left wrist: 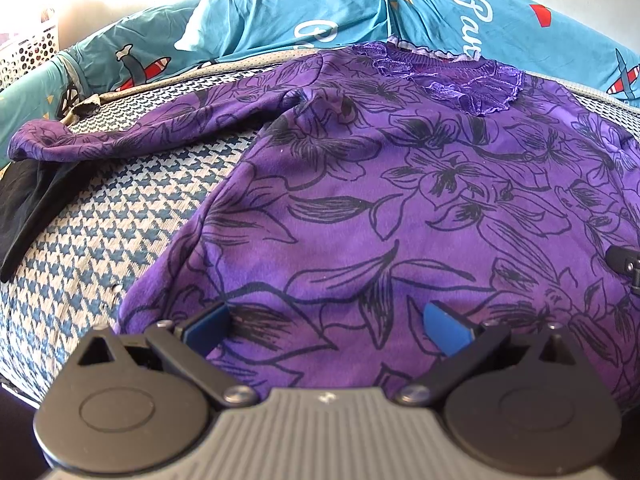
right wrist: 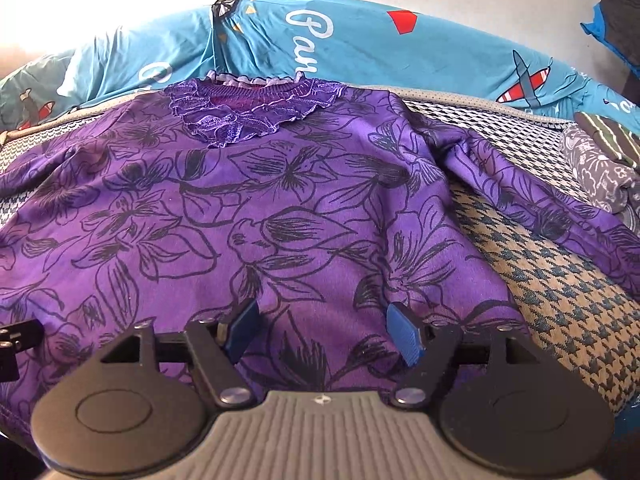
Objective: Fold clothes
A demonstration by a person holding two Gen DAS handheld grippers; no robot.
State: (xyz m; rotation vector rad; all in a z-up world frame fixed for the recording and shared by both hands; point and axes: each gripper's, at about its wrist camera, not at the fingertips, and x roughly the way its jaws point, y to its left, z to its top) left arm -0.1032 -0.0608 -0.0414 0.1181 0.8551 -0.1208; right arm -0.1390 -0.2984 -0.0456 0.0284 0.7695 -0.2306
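Jaws of both grippers stand open over the purple top (left wrist: 400,200), clasping nothing.

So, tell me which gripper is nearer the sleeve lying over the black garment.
Left. The left gripper hovers over the purple top near its hem on the side of that sleeve; the right gripper is over the hem's opposite side, by the other sleeve.
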